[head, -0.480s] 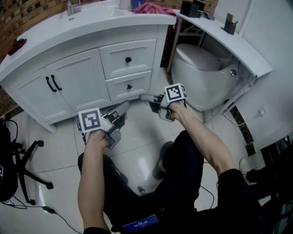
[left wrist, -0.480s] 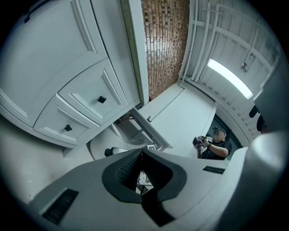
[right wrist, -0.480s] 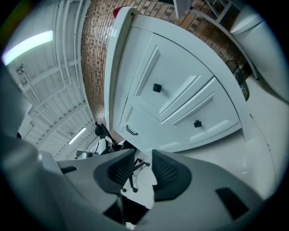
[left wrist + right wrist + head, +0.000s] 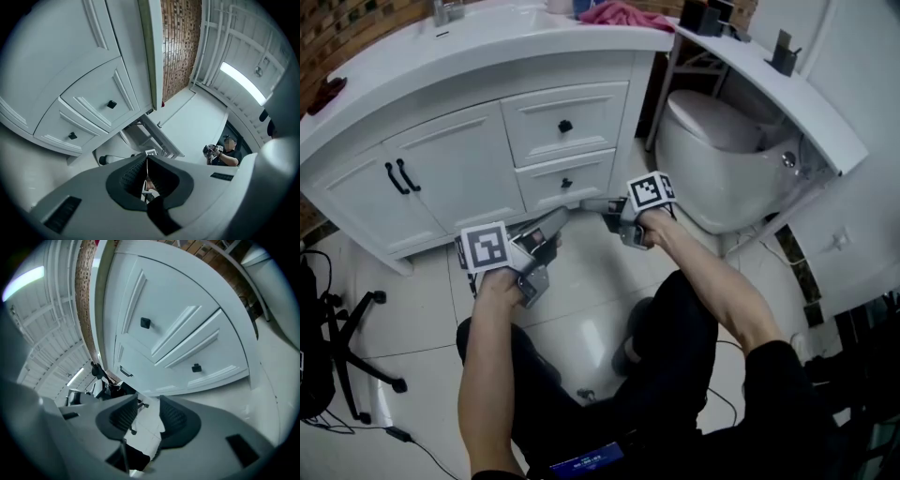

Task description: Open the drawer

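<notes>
The white vanity (image 4: 478, 56) has two shut drawers, one above the other. The upper drawer (image 4: 581, 105) and the lower drawer (image 4: 546, 183) each carry a small black knob. My right gripper (image 4: 586, 202) hovers just below the lower drawer's front, open, with nothing between its pads. In the right gripper view this gripper (image 4: 147, 411) points at the cabinet, with the lower knob (image 4: 196, 367) ahead of it. My left gripper (image 4: 560, 218) lies low over the floor beside it, shut and empty. In the left gripper view its pads (image 4: 133, 174) meet.
A white toilet (image 4: 722, 155) stands right of the vanity under a slanted white shelf (image 4: 797, 94). Cabinet doors with black handles (image 4: 398, 176) are left of the drawers. A black chair base (image 4: 356, 361) stands on the tiled floor at left. A pink cloth (image 4: 623, 14) lies on the counter.
My right gripper has edged a little to the left, closer to the lower drawer. The left gripper has stayed where it was.
</notes>
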Demonstrator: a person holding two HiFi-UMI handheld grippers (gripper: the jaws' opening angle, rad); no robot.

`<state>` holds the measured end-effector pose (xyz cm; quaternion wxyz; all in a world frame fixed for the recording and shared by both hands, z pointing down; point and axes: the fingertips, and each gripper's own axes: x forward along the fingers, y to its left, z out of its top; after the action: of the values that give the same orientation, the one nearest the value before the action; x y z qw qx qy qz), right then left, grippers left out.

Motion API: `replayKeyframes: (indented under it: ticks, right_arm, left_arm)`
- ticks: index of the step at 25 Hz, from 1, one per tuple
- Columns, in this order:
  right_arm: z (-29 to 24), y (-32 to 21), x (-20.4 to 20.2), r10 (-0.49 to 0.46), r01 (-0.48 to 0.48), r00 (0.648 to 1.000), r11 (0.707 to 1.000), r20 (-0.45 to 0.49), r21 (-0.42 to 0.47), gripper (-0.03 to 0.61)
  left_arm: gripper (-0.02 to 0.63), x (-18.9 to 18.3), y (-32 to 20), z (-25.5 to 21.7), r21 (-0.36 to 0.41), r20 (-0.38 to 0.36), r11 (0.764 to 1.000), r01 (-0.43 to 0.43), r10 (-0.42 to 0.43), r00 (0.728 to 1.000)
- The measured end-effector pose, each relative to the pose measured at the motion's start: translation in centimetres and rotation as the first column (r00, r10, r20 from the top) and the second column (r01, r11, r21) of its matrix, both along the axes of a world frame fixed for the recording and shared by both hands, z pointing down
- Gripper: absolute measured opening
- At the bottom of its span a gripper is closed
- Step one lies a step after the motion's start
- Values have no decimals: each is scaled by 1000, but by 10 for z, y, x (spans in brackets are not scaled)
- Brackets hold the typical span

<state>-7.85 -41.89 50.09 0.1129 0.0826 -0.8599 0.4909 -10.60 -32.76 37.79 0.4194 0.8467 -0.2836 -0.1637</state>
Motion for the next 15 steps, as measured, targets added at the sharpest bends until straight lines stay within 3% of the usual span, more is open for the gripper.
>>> replayKeyframes:
  ticks: [5,15]
  right_arm:
    - [7,-14,-9,-8,9,1000,1000,-22,6,183]
    - [52,-64,-21,-4,6,986,1000,-164,11,183]
  left_arm:
    - [-9,-5,-12,9,-27,-12,1000,9,-9,1000]
    - [-9,-21,-36,16,-31,-2,999,40,-40,999]
